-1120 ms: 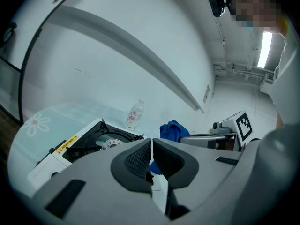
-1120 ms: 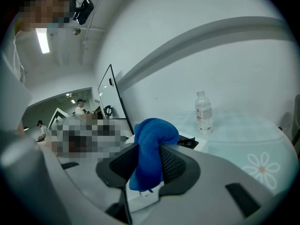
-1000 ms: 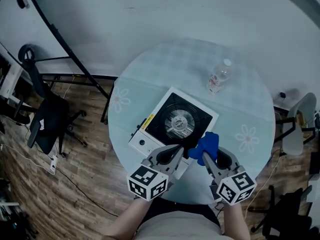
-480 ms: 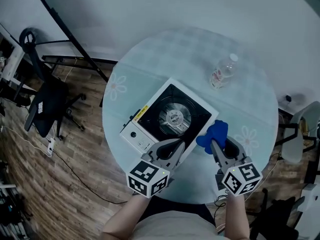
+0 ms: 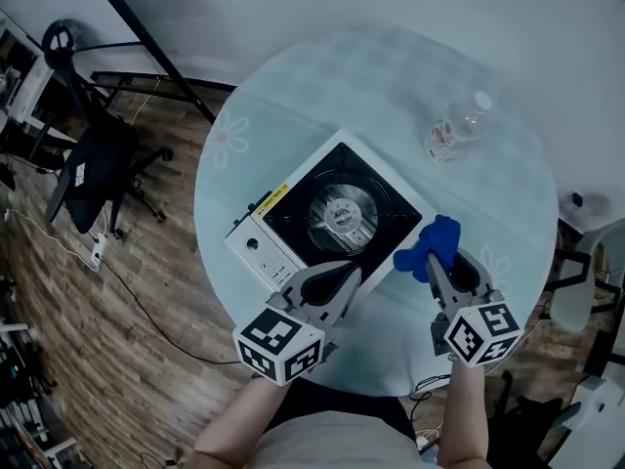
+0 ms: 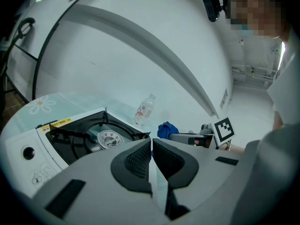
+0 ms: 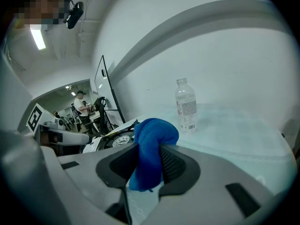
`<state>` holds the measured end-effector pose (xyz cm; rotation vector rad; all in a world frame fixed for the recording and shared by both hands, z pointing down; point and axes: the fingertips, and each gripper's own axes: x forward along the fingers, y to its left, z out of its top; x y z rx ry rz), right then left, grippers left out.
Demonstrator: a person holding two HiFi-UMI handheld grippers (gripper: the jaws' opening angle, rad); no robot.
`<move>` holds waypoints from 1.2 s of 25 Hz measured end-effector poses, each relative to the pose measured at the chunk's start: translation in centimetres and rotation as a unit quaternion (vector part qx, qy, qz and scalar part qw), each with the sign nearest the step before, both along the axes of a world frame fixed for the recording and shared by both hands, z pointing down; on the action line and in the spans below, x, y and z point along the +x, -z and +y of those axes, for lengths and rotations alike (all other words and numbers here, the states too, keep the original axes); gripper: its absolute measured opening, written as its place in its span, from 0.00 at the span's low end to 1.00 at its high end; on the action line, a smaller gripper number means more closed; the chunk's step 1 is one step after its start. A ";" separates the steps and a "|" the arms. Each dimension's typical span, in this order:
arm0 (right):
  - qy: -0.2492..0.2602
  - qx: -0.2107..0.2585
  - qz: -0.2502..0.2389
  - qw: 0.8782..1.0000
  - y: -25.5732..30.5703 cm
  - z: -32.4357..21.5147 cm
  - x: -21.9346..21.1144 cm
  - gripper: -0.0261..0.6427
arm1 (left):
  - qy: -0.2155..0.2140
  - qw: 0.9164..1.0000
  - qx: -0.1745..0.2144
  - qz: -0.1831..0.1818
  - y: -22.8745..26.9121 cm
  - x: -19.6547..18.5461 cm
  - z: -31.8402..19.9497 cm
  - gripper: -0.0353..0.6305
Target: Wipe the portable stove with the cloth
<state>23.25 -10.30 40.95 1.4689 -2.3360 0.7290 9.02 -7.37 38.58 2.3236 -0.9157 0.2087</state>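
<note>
- The right gripper (image 5: pixel 437 264), its fingers (image 7: pixel 176 165) clamped on the blue cloth (image 5: pixel 430 245), has drifted right over the last second
- The cloth was at the lower-right edge of the stove (image 5: pixel 332 213); it now hangs just off the right corner, centre-right of the frame, over the tabletop (image 5: pixel 391 96)
- The left gripper (image 5: pixel 330 283) stays at the stove's lower edge, fingers (image 6: pixel 136 161) together and empty
- Judgement: no wiping contact right now; the cloth must come back onto the stove
</note>
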 end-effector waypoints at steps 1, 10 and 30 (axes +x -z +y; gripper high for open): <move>0.004 -0.004 0.001 1.000 -0.4 -0.2 0.1 0.25 | 0.004 1.000 -0.002 0.000 -0.1 0.0 0.0 0.10; 0.031 -0.021 0.009 0.999 -3.0 -2.3 0.7 0.25 | 0.030 0.999 -0.013 -0.004 -0.7 -0.3 -0.1 0.10; 0.049 -0.038 0.008 0.998 -4.1 -1.9 0.1 0.25 | 0.063 0.997 -0.033 -0.002 -1.7 -1.9 1.6 0.10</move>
